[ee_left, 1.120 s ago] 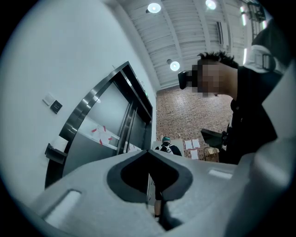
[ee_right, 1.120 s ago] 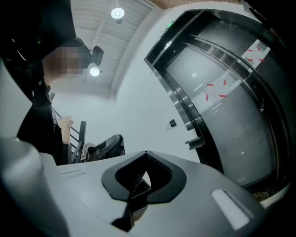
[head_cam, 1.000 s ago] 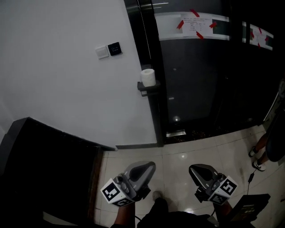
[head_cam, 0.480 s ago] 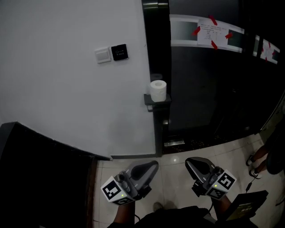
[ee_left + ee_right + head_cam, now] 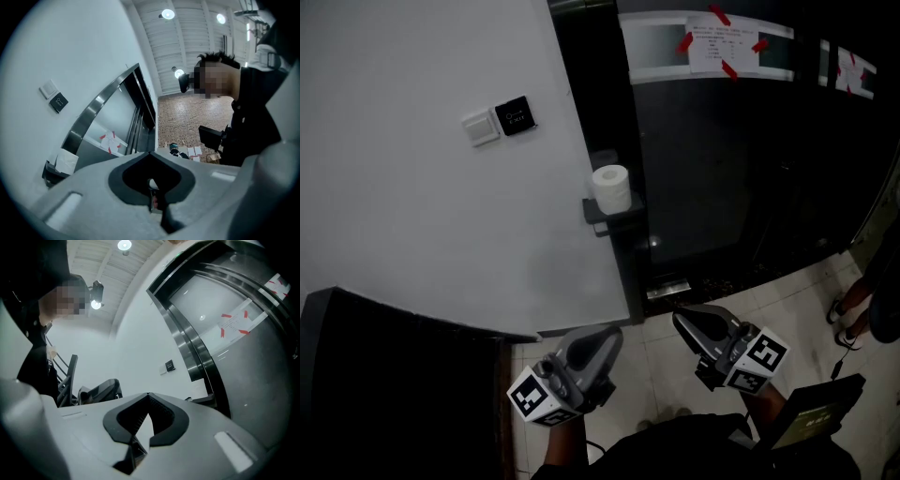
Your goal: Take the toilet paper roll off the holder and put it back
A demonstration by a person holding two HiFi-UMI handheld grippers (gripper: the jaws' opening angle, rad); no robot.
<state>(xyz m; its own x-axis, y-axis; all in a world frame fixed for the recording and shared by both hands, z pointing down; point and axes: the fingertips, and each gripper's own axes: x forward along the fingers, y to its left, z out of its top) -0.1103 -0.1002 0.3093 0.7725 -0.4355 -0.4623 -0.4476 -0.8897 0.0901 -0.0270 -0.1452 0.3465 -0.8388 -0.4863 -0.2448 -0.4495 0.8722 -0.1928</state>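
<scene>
A white toilet paper roll (image 5: 610, 187) stands upright on a small dark holder shelf (image 5: 602, 216), fixed where the white wall meets a dark door frame. Both grippers are held low and well short of it. My left gripper (image 5: 602, 339) points up toward the wall with its jaws shut and nothing between them. My right gripper (image 5: 684, 322) is beside it, also shut and empty. In the left gripper view the roll (image 5: 66, 162) shows far off at the left on its holder (image 5: 50, 173). The right gripper view shows the holder's edge (image 5: 205, 400) just past the closed jaws.
A white switch (image 5: 478, 128) and a black panel (image 5: 515, 115) sit on the wall above left of the roll. The dark glass door (image 5: 722, 169) has a taped paper notice (image 5: 715, 44). A dark cabinet (image 5: 394, 375) fills the lower left. Another person's feet (image 5: 853, 317) stand at the right.
The head view has swung, so the roll now sits a little further left in the frame. The right gripper has risen slightly toward the wall. Both grippers stay shut.
</scene>
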